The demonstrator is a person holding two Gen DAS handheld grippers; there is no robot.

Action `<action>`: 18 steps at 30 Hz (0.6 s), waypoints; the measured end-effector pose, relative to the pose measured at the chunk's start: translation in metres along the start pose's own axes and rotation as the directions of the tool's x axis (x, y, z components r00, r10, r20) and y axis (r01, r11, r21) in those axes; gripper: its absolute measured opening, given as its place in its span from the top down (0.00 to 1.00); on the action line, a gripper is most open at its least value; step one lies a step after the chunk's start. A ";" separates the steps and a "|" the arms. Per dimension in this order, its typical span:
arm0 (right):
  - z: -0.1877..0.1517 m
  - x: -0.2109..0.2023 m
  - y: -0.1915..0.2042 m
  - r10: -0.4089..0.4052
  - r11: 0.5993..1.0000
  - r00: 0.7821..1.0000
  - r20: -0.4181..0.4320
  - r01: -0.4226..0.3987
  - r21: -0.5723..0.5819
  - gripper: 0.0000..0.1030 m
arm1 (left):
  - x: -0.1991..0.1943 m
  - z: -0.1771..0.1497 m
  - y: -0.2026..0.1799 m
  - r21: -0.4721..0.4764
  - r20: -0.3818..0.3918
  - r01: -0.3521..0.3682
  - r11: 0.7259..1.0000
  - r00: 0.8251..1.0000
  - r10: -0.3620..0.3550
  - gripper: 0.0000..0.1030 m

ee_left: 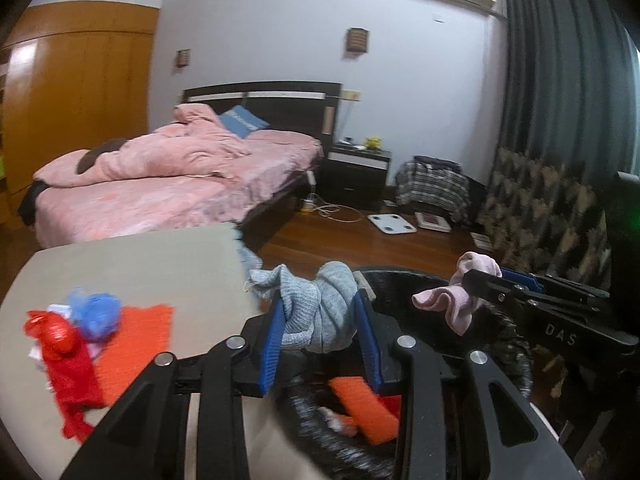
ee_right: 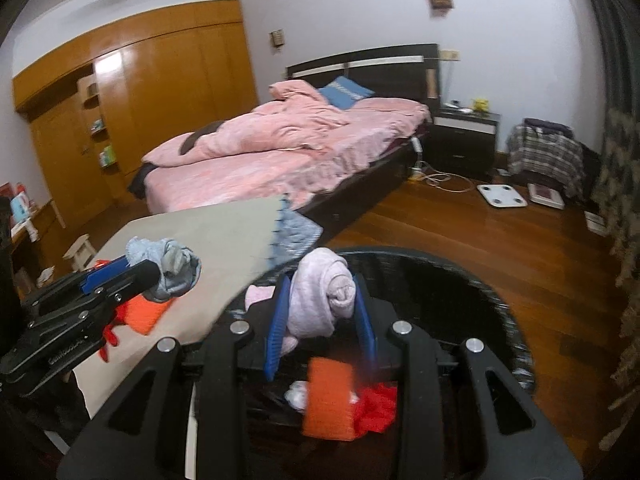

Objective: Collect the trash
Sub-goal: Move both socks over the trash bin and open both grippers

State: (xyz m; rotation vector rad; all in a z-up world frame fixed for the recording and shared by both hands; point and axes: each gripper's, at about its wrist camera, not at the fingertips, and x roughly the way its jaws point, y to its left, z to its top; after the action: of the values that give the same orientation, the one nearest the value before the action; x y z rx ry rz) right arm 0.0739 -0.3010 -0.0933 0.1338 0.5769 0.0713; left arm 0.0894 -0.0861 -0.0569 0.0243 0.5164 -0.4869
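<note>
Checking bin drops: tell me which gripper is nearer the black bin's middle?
Right. The right gripper hangs over the bin opening; the left gripper sits at its table-side rim.

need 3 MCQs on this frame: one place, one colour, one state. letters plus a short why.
1. Where does the pink cloth hang?
A. over the black bin
B. on the bed
C. on the floor scale

2. What colour is the cloth in the left gripper?
A. orange
B. light grey-blue
C. green

3. What state is the right gripper in?
A. open and bare
B. shut on the pink cloth
C. resting on the table

Key:
1 A, the right wrist view shows the black bin rim behind and below it.
2 B, the grey-blue cloth sits between the blue fingers.
3 B, both pads press the rolled cloth's sides.
</note>
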 end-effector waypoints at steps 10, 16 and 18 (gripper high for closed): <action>-0.006 -0.007 -0.044 -0.100 0.994 0.995 0.014 0.099 0.053 0.58 | 0.031 0.000 -0.037 0.034 -0.043 0.095 0.995 0.995 -0.093 0.60; -0.008 -0.014 -0.055 -0.139 0.988 0.989 0.042 0.136 0.078 0.20 | 0.026 0.000 -0.030 0.041 -0.034 0.076 0.996 0.997 -0.075 0.41; -0.007 -0.017 -0.055 -0.160 0.984 0.986 0.056 0.155 0.083 0.10 | 0.020 0.001 -0.022 0.038 -0.024 0.047 0.998 0.999 -0.046 0.29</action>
State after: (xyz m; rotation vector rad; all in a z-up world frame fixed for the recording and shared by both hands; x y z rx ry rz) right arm 0.0570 -0.3563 -0.0982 0.1656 0.5261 -0.1089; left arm 0.0950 -0.1148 -0.0636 0.0553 0.5312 -0.5424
